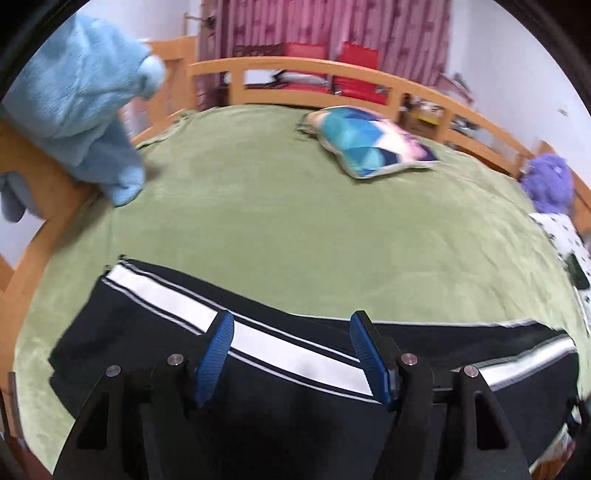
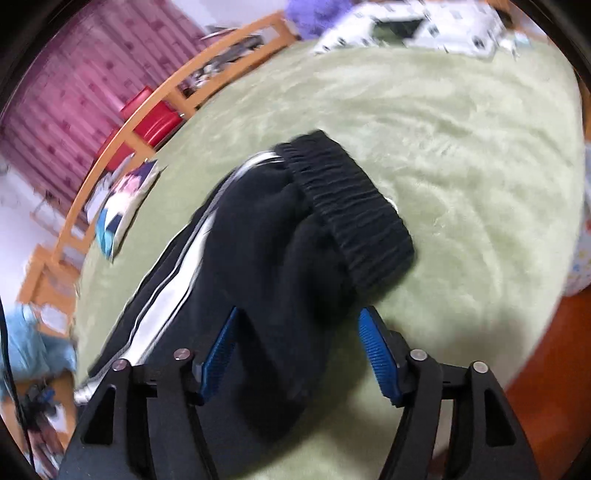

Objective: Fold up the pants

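The pants [image 1: 258, 350] are black with a broad white side stripe edged by thin white lines, and they lie flat along the near edge of the bed, filling the left wrist view from about eight o'clock to four o'clock. In the right wrist view their ribbed, gathered black waistband [image 2: 351, 210] sits just past centre toward one o'clock, with the striped leg running down to seven o'clock. The left gripper [image 1: 291, 354] stands spread above the stripe, its blue pads clear of the cloth; the right gripper [image 2: 299, 354] is likewise spread, black fabric lying between its fingers without being pinched. The bed is covered by a fuzzy green blanket [image 1: 295, 221]. A cushion [image 1: 369, 147] in blue, white and pink triangles lies at one o'clock, a light blue towel [image 1: 81, 103] hangs over the wooden bed frame [image 1: 295, 70] at ten o'clock, and a purple plush thing [image 1: 550, 181] sits at three o'clock. Beyond the rail, pink curtains [image 1: 332, 26] hang at twelve o'clock, with red chairs [image 1: 354, 77] below them.
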`<state>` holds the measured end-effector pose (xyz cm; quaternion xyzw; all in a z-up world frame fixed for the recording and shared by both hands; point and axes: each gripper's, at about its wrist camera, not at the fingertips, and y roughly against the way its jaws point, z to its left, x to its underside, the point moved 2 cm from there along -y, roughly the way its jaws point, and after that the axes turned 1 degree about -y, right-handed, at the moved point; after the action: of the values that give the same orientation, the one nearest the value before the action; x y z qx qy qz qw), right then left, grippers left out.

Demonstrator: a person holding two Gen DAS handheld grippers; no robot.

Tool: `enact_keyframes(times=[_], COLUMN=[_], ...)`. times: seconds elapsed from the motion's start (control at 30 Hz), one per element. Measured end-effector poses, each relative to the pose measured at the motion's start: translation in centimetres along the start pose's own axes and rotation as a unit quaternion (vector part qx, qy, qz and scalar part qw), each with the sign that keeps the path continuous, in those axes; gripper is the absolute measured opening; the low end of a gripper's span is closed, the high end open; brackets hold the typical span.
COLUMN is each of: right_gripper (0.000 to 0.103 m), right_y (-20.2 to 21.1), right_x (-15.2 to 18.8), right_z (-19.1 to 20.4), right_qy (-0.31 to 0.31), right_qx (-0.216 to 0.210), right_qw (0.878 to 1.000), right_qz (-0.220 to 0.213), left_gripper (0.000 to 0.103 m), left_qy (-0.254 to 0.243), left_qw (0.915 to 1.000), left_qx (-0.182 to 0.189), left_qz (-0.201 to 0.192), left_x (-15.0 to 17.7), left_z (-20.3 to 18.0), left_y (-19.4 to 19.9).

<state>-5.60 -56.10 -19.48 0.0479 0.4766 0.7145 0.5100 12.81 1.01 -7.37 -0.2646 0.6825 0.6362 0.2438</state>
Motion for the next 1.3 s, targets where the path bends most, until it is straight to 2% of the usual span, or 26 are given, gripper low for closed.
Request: enact_keyframes(times=[0.03, 0.07, 0.13, 0.17, 0.23, 0.27, 0.3, 0.33, 0.37, 0.47, 0.53, 0.57, 0.63, 0.7, 0.73, 0.77, 0.83, 0.87, 0.93, 1.03, 1.17, 1.23, 1.3], right_gripper=[0.078, 0.083, 0.084, 0.085, 0.086, 0.082, 0.073, 0.056, 0.048, 0.038, 0.036, 0.036, 0.038, 0.051, 0.062, 0.064, 0.064, 0.066, 0.069, 0.070, 0.070, 0.070, 0.070], right_y=[-1.1, -1.8, -3.3, -4.3, -5.5, -6.0, -6.1, -5.8, -5.5, -2.6, -0.1, 1.3, 2.9, 2.4, 1.0, 0.1, -2.8, -3.3, -2.4, -0.3, 3.0, 5.2, 5.6], right_x=[-0.7, -1.0, -2.0, -2.5, -3.5, -4.0, -4.7, -5.5, -6.0, -8.1, -9.8, -10.8, -12.3, -12.2, -12.0, -11.7, -10.2, -9.4, -8.1, -6.8, -5.2, -4.1, -2.9], right_z=[-0.8, -1.2, -2.2, -2.5, -3.1, -3.3, -3.3, -3.1, -2.6, 0.2, 2.4, 2.8, 2.5, 1.8, 1.1, 0.4, -1.9, -3.2, -4.2, -3.8, -0.2, 0.7, 3.6], right_qy=[-0.025, -0.041, -0.076, -0.102, -0.138, -0.154, -0.155, -0.142, -0.125, -0.052, -0.006, 0.002, 0.029, 0.074, 0.097, 0.100, 0.074, 0.062, 0.058, 0.063, 0.092, 0.100, 0.115], right_qx=[-0.027, -0.035, -0.059, -0.087, -0.111, -0.115, -0.114, -0.107, -0.109, -0.121, -0.113, -0.133, -0.108, -0.053, -0.004, 0.023, 0.063, 0.089, 0.091, 0.112, 0.133, 0.131, 0.117], right_qw=[0.999, 0.998, 0.995, 0.991, 0.984, 0.981, 0.981, 0.984, 0.986, 0.990, 0.990, 0.987, 0.988, 0.990, 0.991, 0.992, 0.995, 0.994, 0.994, 0.991, 0.985, 0.983, 0.983], right_qz=[0.007, 0.011, 0.014, 0.018, 0.022, 0.020, 0.008, -0.011, -0.018, -0.059, -0.080, -0.089, -0.109, -0.111, -0.090, -0.074, -0.005, 0.010, -0.018, -0.033, -0.065, -0.079, -0.083], left_gripper=[0.064, 0.066, 0.067, 0.067, 0.067, 0.067, 0.067, 0.067, 0.067, 0.067, 0.067, 0.067, 0.067, 0.067, 0.067, 0.067, 0.067, 0.067, 0.067, 0.067, 0.067, 0.067, 0.067], left_qy=[-0.004, -0.010, -0.017, -0.022, -0.030, -0.035, -0.039, -0.039, -0.038, -0.026, -0.023, -0.024, -0.027, -0.026, -0.025, -0.023, -0.023, -0.023, -0.020, -0.005, 0.034, 0.054, 0.076], left_qw=[1.0000, 0.9998, 0.9996, 0.9995, 0.9993, 0.9991, 0.9990, 0.9990, 0.9991, 0.9995, 0.9995, 0.9994, 0.9993, 0.9993, 0.9994, 0.9996, 0.9997, 0.9997, 0.9997, 0.9994, 0.9983, 0.9976, 0.9964], left_qx=[0.004, 0.011, 0.017, 0.019, 0.017, 0.016, 0.015, 0.013, 0.013, 0.016, 0.017, 0.019, 0.017, 0.018, 0.018, 0.015, 0.009, 0.003, -0.011, -0.031, -0.033, -0.027, -0.022], left_qz=[-0.005, -0.011, -0.014, -0.015, -0.016, -0.016, -0.016, -0.015, -0.014, -0.011, -0.011, -0.015, -0.021, -0.019, -0.015, -0.008, 0.000, 0.003, 0.009, 0.018, 0.034, 0.035, 0.031], left_x=[0.3, 0.8, 1.3, 1.7, 1.9, 2.0, 2.2, 2.2, 2.2, 2.0, 1.9, 1.9, 2.0, 2.6, 2.7, 3.2, 3.7, 4.0, 4.7, 6.0, 8.6, 9.5, 10.3], left_z=[-0.6, -1.2, -2.1, -2.5, -3.3, -3.8, -4.2, -4.4, -4.5, -4.8, -4.7, -4.7, -4.4, -3.7, -3.3, -2.7, -1.5, -0.8, 1.2, 5.2, 11.6, 14.3, 17.1], left_y=[0.5, 0.9, 1.4, 1.5, 1.6, 1.6, 1.5, 1.5, 1.3, 1.1, 1.3, 1.5, 1.8, 1.9, 1.8, 1.7, 1.7, 1.8, 2.2, 2.8, 3.3, 3.5, 3.7])
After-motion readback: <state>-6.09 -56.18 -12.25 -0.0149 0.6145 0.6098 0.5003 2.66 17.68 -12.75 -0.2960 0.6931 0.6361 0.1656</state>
